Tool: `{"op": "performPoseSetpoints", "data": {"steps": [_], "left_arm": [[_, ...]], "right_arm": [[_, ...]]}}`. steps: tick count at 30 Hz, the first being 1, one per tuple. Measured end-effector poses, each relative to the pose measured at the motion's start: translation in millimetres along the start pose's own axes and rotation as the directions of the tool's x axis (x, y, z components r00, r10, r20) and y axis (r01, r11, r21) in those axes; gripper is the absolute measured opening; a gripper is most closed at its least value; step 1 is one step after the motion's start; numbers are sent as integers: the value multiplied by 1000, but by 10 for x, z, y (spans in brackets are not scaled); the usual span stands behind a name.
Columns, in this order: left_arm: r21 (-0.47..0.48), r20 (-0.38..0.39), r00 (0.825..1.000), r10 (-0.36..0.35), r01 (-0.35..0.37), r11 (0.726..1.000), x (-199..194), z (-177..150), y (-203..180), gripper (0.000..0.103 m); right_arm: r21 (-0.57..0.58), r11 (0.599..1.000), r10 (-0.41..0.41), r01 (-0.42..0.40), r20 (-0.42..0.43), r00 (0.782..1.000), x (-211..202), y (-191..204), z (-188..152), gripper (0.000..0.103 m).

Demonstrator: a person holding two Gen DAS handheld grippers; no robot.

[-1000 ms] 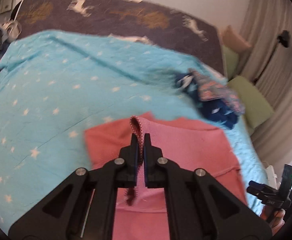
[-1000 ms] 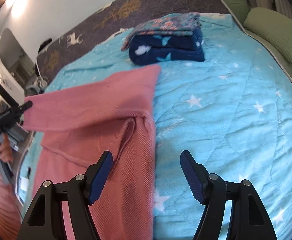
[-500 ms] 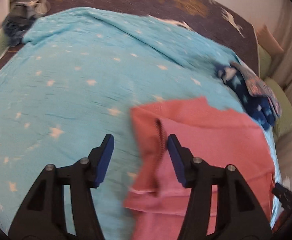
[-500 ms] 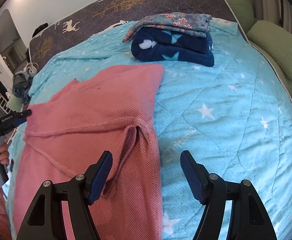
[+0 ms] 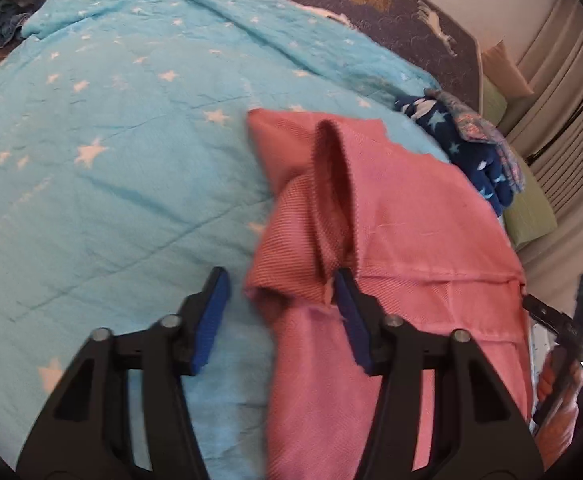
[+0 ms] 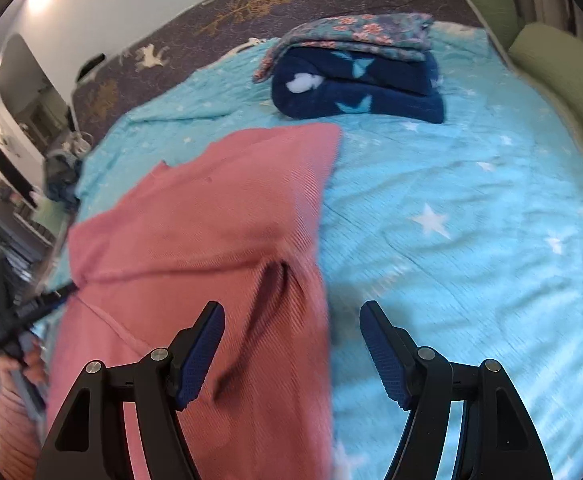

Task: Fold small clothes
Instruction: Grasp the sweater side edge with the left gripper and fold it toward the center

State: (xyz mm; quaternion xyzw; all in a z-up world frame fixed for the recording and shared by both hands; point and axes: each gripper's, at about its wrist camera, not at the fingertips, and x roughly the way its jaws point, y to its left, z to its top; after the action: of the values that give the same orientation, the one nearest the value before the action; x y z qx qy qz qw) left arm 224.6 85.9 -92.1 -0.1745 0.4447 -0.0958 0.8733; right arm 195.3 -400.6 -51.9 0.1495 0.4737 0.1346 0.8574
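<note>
We see a bed under a turquoise star-print quilt (image 6: 471, 216), with a dark deer-print cover (image 6: 251, 4) along its far edge. On the quilt lies a pink knit garment (image 5: 411, 216), partly folded, one raised loop of fabric standing up near its left edge. Beyond it, well apart from both tools, sits a stack of folded clothes (image 6: 363, 80): a navy star-patterned piece below, a floral one on top. Green pillows (image 6: 563, 76) lie at the bed's right side. Our left hand-held gripper (image 5: 281, 300) is spread wide and holds nothing, its right finger touching the garment's bunched edge. Our right hand-held gripper (image 6: 291, 334) is likewise wide open and empty, above the garment's right edge.
</note>
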Motion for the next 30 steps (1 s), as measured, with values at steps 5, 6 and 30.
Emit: {"op": "performPoseSetpoints", "data": {"steps": [5,6,30], "left_arm": [[12,-3,1000,8,-8,1000,58,75,-156,16],[15,1,1000,25,-25,1000,42,77,-161,16],[5,6,999,-37,37,999,-482,-587,19,52]], "right_arm": [[111,986,125,-126,13,992,218,-98,233,67],[100,989,105,-106,9,994,243,-63,280,29],[33,996,86,-84,-72,994,-421,-161,-493,49]]}}
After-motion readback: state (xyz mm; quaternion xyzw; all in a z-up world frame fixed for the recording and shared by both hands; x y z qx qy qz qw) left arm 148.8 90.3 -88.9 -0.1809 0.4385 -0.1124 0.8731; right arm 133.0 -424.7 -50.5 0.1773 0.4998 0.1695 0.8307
